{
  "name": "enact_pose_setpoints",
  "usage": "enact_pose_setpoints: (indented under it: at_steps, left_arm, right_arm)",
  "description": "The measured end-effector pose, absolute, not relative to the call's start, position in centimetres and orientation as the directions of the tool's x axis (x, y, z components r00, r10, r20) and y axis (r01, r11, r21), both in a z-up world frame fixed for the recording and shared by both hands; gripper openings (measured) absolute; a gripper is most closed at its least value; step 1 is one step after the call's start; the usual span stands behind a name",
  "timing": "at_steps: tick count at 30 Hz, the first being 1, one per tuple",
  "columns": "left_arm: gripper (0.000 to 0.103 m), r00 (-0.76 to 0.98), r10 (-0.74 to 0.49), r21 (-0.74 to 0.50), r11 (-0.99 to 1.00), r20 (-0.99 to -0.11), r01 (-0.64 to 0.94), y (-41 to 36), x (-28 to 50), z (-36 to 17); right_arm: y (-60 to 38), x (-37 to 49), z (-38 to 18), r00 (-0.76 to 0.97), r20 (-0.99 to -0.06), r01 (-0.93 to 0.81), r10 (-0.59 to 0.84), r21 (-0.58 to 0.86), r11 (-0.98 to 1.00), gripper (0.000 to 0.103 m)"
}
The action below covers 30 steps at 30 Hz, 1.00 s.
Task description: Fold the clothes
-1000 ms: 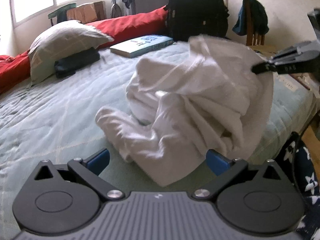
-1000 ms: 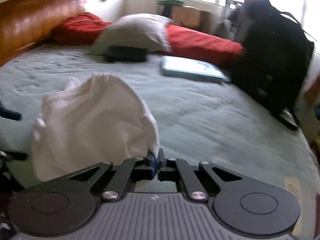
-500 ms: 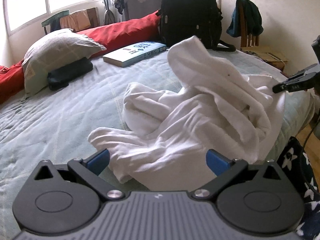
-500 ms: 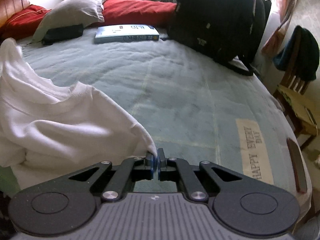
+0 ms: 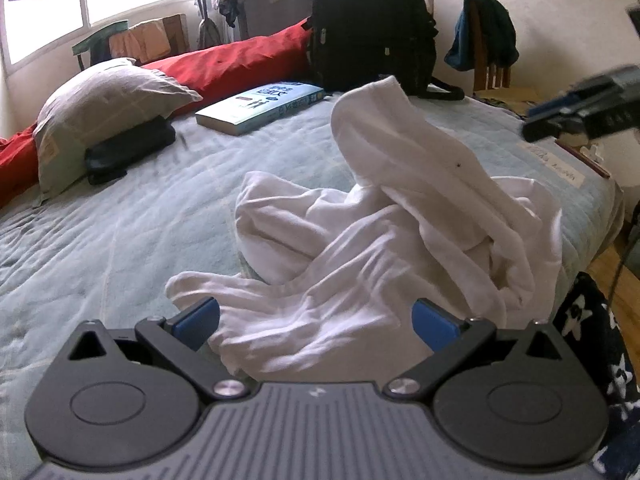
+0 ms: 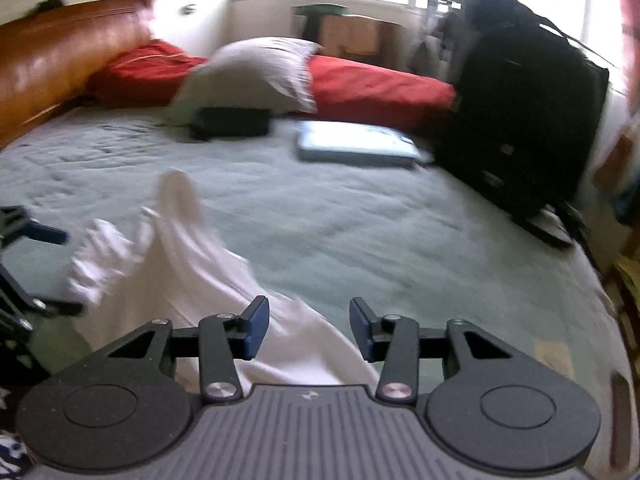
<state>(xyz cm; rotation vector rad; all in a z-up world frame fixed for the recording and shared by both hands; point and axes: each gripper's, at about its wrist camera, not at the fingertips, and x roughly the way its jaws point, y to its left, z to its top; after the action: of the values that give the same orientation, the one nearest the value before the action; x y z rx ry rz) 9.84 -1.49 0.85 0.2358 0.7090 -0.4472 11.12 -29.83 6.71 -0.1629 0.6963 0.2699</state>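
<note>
Both grippers are over the near edge of the bed right now. Left gripper (image 5: 314, 322) is spread wide, blue pads well apart, nothing pinched, with the near end of the white garment (image 5: 360, 248) lying on the bedspread between and just past the fingers. Right gripper (image 6: 308, 328) has its jaws opening, about halfway apart; white cloth (image 6: 192, 280) shows in the gap below them, but the pads aren't pressing on it.

From my left wrist view the garment is a crumpled heap, not flat at all. Its long axis runs roughly from the near left, where a floppy sleeve-like end points toward my left pad, up and away to the right, where one fold stands up in a peak pointing toward the black backpack (image 5: 368, 24). It sits on the pale blue-green bedspread (image 5: 120, 240), closer to the near right corner of the bed.

Farther out: a book (image 5: 260, 108) lies flat beyond the heap, a grey pillow (image 5: 104, 108) rests on a dark pouch (image 5: 128, 154), and a red blanket (image 5: 224, 62) runs along the far side. The right wrist view is pretty blurry.
</note>
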Motion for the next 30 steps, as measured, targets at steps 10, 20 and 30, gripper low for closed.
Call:
enact_pose_setpoints:
  at_steps: [10,20,30]
  left_arm:
    - [0.102,0.621,-0.43,-0.04,0.841,-0.655,0.54,-2.7,8.5,1.1]
    - [0.102,0.684,-0.298,0.111,0.867,-0.666,0.486,-8.0,9.5,-0.7]
    - [0.055,0.655,-0.354,0.078,0.842,-0.667,0.534,-9.7,8.3,-0.6]
  right_arm:
    - [-23.7,12.7,6.6,0.698,-0.657,-0.426,0.284,-0.062,0.903,0.052]
    - [-26.3,8.4,5.3,0.751,-0.633,-0.322,0.187,-0.104,0.941,0.067]
    - [-29.1,6.3,2.8,0.756,-0.62,-0.266,0.208,-0.002,0.964,0.068]
